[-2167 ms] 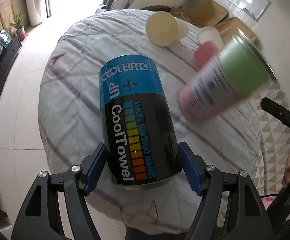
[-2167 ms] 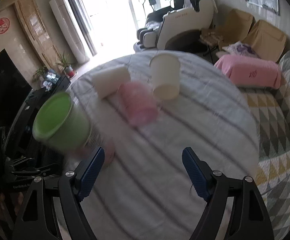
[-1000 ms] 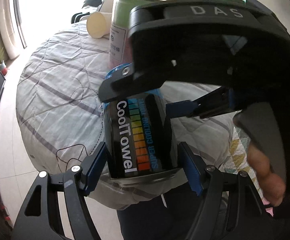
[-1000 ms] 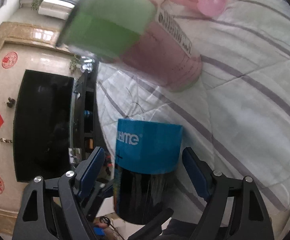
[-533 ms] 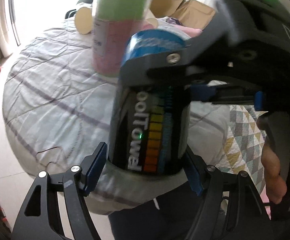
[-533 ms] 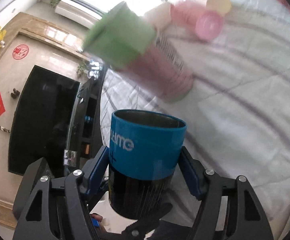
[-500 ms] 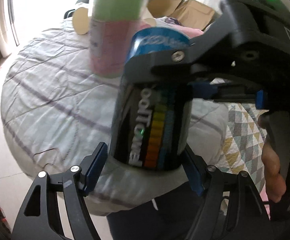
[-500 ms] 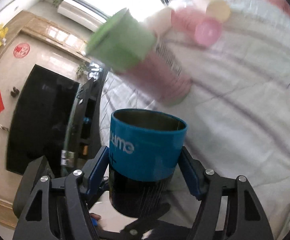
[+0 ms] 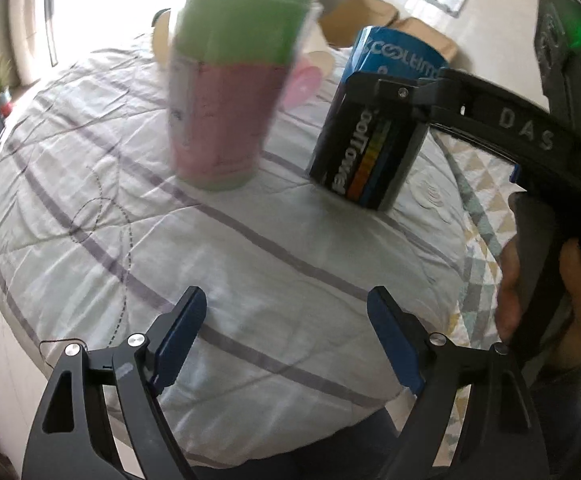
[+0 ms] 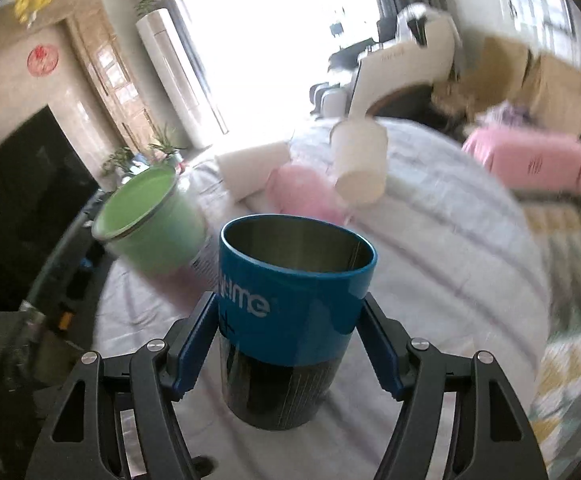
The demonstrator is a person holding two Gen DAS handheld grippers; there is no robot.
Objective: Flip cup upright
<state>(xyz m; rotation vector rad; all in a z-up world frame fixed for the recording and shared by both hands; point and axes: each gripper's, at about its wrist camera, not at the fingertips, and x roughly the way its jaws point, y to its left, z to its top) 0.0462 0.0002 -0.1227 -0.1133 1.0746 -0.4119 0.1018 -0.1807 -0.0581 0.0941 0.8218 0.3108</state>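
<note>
- Blue-and-black cup (image 10: 290, 320): metal-lined, open mouth up, upright or nearly so, base at or just above the quilted bed (image 9: 250, 280); contact not discernible.
- Right tool (image 10: 290, 344): clamped on the cup, one blue pad on each side, at the seam between blue band and black lower body.
- Left tool (image 9: 286, 340): jaws spread wide, holding nothing, well apart from the cup.
- Handling, judged: stiff wall, unlikely to dent; glossy printed skin probably slippery; light when hollow. Best hold mid-wall, across the width.
- Risk, judged: soft quilt, unsteady footing on release.
- Nearby: green-and-pink cup (image 9: 234, 92), upright; pink cup (image 10: 302, 192) and white cups (image 10: 358, 168) lying beyond.
</note>
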